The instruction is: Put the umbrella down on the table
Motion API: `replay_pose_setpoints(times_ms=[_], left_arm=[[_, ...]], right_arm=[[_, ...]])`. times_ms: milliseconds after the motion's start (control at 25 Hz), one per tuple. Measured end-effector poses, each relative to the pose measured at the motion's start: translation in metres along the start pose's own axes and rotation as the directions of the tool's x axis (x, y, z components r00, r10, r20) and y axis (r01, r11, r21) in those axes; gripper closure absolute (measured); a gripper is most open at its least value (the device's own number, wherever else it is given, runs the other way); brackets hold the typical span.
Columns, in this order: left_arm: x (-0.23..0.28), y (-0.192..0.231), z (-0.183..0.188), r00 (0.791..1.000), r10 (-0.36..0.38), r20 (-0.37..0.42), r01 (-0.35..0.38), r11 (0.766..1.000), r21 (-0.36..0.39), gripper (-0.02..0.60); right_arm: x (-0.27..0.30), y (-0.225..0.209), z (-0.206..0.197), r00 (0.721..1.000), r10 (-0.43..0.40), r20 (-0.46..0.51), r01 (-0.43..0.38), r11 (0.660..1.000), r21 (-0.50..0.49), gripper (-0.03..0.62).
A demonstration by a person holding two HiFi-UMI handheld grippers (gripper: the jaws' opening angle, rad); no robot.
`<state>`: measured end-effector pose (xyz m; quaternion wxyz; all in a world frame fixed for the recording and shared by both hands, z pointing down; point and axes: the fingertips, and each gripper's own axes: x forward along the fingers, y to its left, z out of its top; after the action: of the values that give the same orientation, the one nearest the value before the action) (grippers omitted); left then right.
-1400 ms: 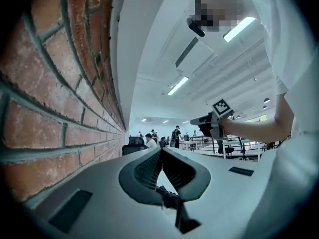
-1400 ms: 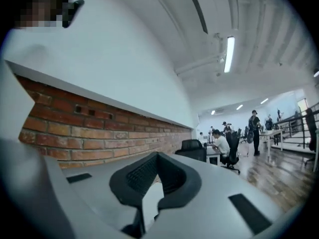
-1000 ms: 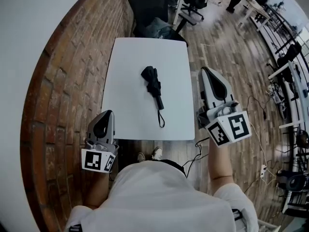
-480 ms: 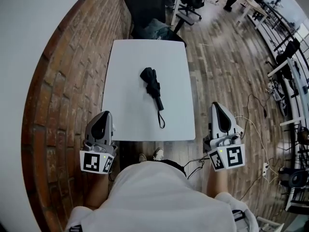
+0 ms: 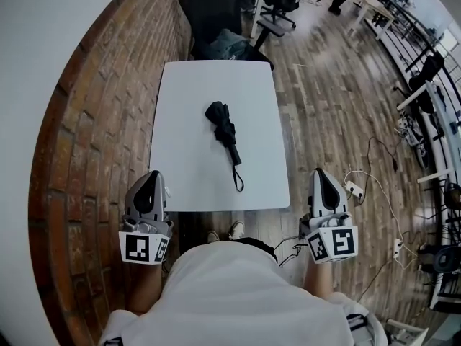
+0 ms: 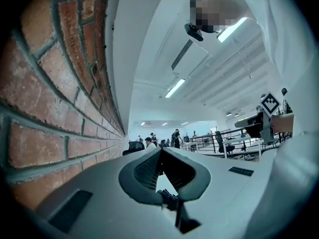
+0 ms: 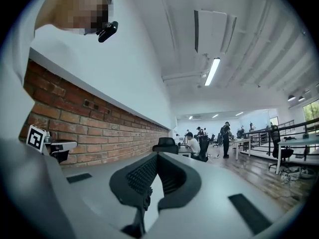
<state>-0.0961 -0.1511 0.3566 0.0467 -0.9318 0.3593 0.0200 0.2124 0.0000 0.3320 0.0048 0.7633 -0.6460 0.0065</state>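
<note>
Since the folded umbrella (image 5: pixel 225 131) already lies flat on the table (image 5: pixel 186 168), left gripper (image 5: pixel 152 176) and right gripper (image 5: pixel 320 174) hang clear, both closed, empty.

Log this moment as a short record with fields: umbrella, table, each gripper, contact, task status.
umbrella: black folded umbrella, lying flat near the middle of the table, strap loop toward the person
table: white rectangular table, beside the red brick wall
left gripper: shut, empty, by the table's near left corner
right gripper: shut, empty, off the near right corner
contact: neither gripper touches the umbrella
task status: umbrella is down on the table
</note>
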Motion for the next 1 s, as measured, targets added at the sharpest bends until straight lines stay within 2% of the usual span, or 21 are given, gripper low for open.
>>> replay_pose_setpoints(times_ms=[280,520,1000], left_arm=[[-0.005,-0.004,-0.002,1.0,0.005,-0.004,-0.005,1.0,-0.004,0.558],[-0.006,-0.012,-0.007,1.0,0.001,-0.015,-0.001,1.0,-0.016,0.558],[0.019,-0.042,-0.014,0.995,-0.097,-0.004,0.097,0.994,-0.051,0.558]], right_arm=[[-0.002,-0.003,-0.004,1.0,-0.013,-0.009,0.013,1.0,0.023,0.574],[-0.002,-0.002,-0.003,1.0,-0.008,-0.021,0.008,1.0,0.002,0.576],[-0.023,-0.019,-0.003,0.997,-0.079,-0.025,0.078,0.997,-0.003,0.576]])
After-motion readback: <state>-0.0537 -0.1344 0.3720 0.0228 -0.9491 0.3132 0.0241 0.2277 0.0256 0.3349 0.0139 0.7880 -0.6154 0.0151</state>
